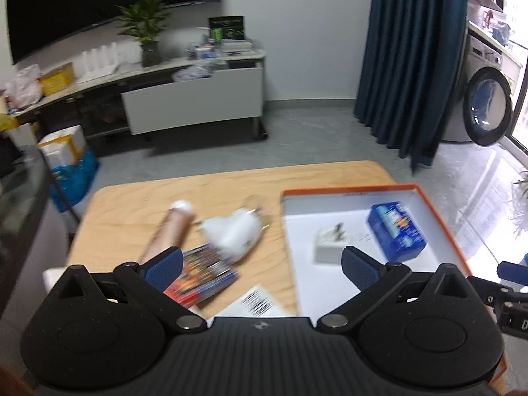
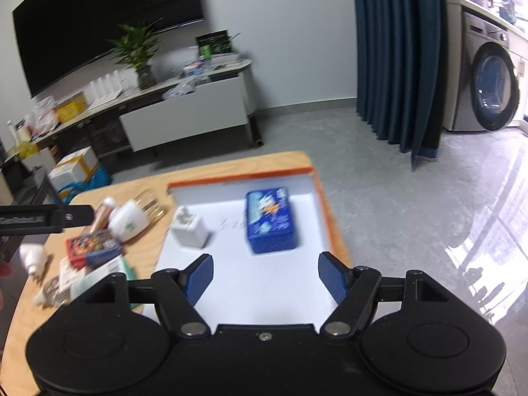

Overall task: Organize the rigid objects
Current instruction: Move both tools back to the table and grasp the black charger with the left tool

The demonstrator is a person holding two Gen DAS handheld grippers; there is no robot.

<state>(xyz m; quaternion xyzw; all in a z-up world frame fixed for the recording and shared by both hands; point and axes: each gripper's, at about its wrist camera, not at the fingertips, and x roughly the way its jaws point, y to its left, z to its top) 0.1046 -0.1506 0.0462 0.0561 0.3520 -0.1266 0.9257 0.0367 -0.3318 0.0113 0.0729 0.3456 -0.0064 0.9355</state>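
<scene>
Landmark: orange-rimmed box (image 2: pixel 321 194) with a white floor, lying open on the wooden table (image 1: pixel 138 198)
Left gripper (image 1: pixel 262 265): jaws spread wide, nothing between the blue pads; it hangs over the box's left wall, one finger above the loose items outside, the other above the box floor
Right gripper (image 2: pixel 265 275): jaws spread wide, holding nothing, above the near part of the box floor
Blue tin (image 2: pixel 269 219): inside the box, toward its far right part, lying flat, apart from the walls
White charger cube (image 2: pixel 189 229): inside the box, close to its left wall, left of the blue tin and apart from it
White bottle (image 1: pixel 236 231): outside the box, just left of its left wall, lying on its side
Copper tube (image 1: pixel 168 231) with white cap: outside the box, left of the white bottle, lying down
Colourful card box (image 1: pixel 201 275): outside the box, near side of the bottle, partly under the left finger
Barcode label sheet (image 1: pixel 255 302): outside the box, against the near end of its left wall
Blur: both views smeared, small print unreadable
</scene>
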